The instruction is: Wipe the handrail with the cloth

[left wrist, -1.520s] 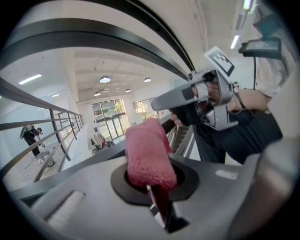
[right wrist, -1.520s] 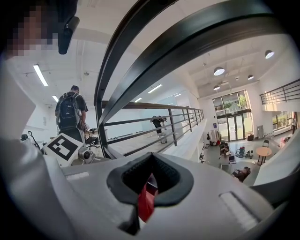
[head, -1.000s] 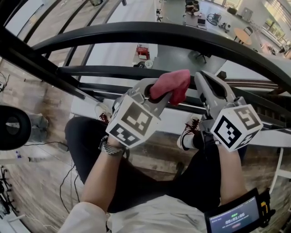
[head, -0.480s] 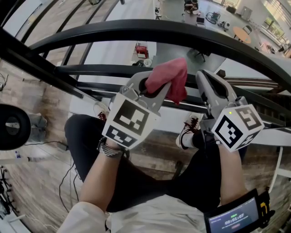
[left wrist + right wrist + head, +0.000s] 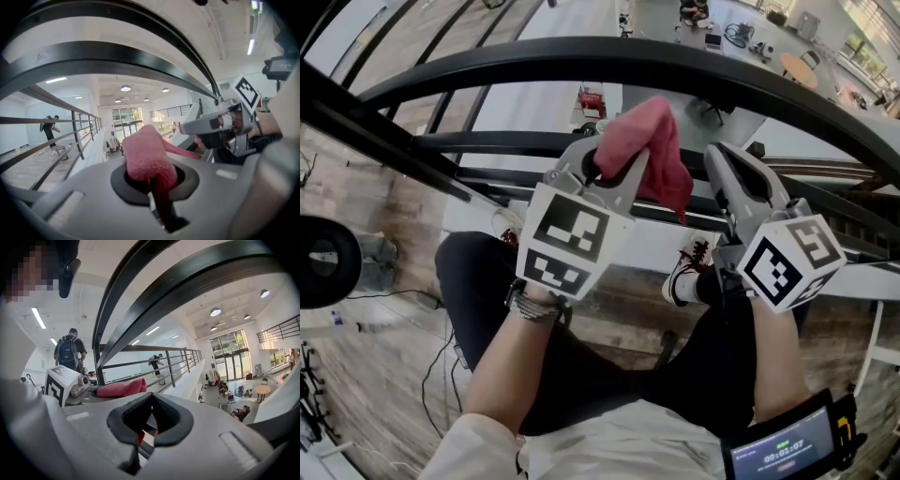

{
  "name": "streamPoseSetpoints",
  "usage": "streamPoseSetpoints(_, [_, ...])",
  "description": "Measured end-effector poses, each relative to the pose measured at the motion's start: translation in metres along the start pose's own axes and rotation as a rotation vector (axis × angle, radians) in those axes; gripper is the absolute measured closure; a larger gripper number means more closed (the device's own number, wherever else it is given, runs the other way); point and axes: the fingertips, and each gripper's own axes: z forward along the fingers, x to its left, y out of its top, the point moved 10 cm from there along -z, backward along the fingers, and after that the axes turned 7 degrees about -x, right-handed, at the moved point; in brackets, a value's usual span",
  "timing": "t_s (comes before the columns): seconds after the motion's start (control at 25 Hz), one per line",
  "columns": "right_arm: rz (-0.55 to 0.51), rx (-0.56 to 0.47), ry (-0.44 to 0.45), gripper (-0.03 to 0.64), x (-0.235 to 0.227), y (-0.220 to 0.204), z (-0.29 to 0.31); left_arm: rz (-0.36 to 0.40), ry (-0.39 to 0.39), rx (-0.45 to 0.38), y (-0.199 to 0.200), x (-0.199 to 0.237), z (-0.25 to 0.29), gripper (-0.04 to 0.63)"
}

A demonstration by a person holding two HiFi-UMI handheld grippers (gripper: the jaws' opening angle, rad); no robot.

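A pink-red cloth [image 5: 652,150] is bunched between the jaws of my left gripper [image 5: 614,169], which is shut on it. One flap hangs down to the right. The cloth sits just below the thick black handrail [image 5: 675,70], which curves across the top of the head view. In the left gripper view the cloth [image 5: 147,154] fills the jaw opening of the left gripper [image 5: 150,176], under the handrail [image 5: 93,56]. My right gripper [image 5: 727,169] is close beside it on the right, shut and empty. From the right gripper [image 5: 150,420] I see the cloth [image 5: 119,388] to the left and the handrail [image 5: 197,287] overhead.
Thinner black rails [image 5: 506,145] run below the handrail. Beyond them is a drop to a lower floor with desks [image 5: 802,70]. The person's dark trousers and a shoe [image 5: 684,277] are under the grippers. A wrist screen [image 5: 783,450] sits at the bottom right. People [image 5: 70,350] stand along the walkway.
The left gripper has risen with the cloth, closer to the handrail, and the cloth's flap now hangs lower to the right. The right gripper has barely moved.
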Motion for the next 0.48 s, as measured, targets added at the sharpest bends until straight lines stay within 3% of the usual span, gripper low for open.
streamPoseSetpoints(0.12, [0.003, -0.001, 0.001, 0.615, 0.0, 0.001, 0.001, 0.031, 0.015, 0.012, 0.002, 0.001, 0.001, 0.563])
streamPoseSetpoints(0.32, [0.007, -0.006, 0.002, 0.615, -0.001, 0.001, -0.002, 0.183, 0.035, 0.058, 0.006, -0.009, 0.005, 0.563])
streamPoseSetpoints(0.48, [0.012, -0.006, 0.007, 0.615, 0.002, 0.001, 0.001, 0.188, 0.035, 0.069, 0.004, -0.006, 0.004, 0.563])
